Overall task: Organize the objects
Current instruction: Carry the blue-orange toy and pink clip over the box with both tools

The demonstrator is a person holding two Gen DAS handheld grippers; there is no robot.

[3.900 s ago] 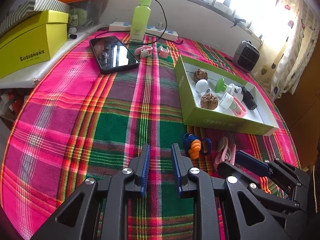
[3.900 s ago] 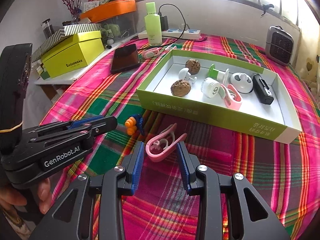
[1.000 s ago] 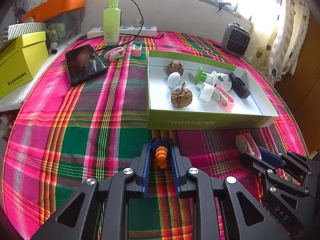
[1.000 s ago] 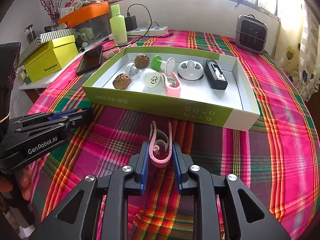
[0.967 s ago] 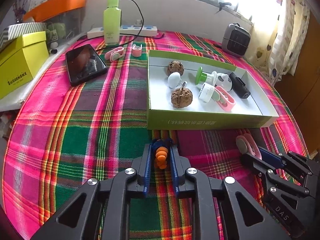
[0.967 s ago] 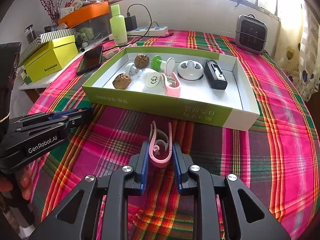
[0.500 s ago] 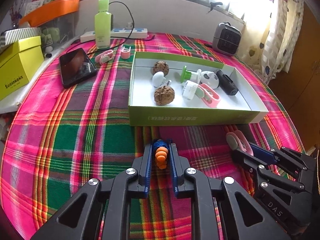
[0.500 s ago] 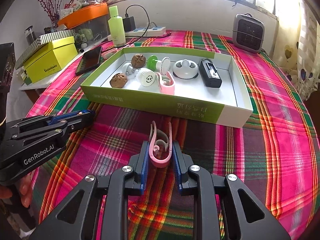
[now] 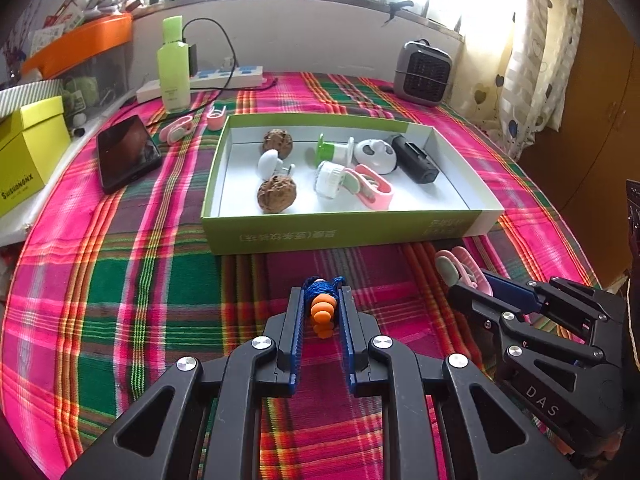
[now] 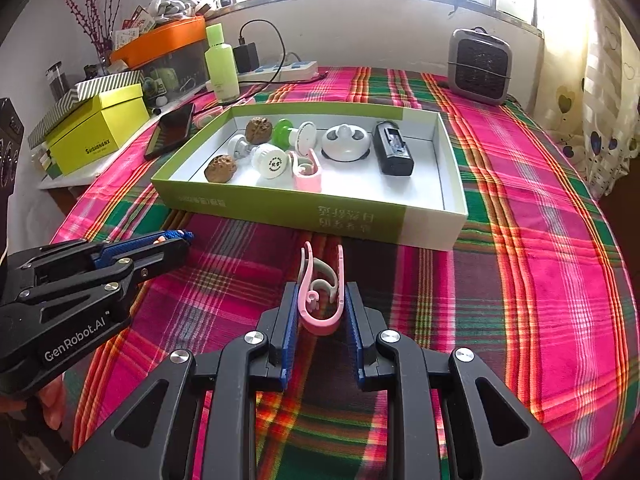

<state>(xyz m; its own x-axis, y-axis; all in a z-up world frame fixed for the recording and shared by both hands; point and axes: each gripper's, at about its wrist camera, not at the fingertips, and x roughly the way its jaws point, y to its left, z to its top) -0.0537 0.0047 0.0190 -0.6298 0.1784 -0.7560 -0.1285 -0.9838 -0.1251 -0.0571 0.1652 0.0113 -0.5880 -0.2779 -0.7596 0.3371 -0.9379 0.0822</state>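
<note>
Your left gripper [image 9: 320,300] pinches the orange ribbed earplug on blue cord [image 9: 321,309]; your right gripper [image 10: 320,294] clamps the pink plastic clip [image 10: 320,296], long axis pointing ahead. The shallow green-walled cardboard tray [image 10: 280,206] lies directly ahead of both, its near wall between.

A lived-in home room. A plaid tablecloth [image 10: 540,280] covers the table, with a small heater [image 10: 479,65] at the far right. Heart-print curtains [image 9: 532,40] hang beside the far window.

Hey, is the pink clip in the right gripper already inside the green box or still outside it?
Outside: the pink clip sits clamped in the right gripper, short of the green box.
</note>
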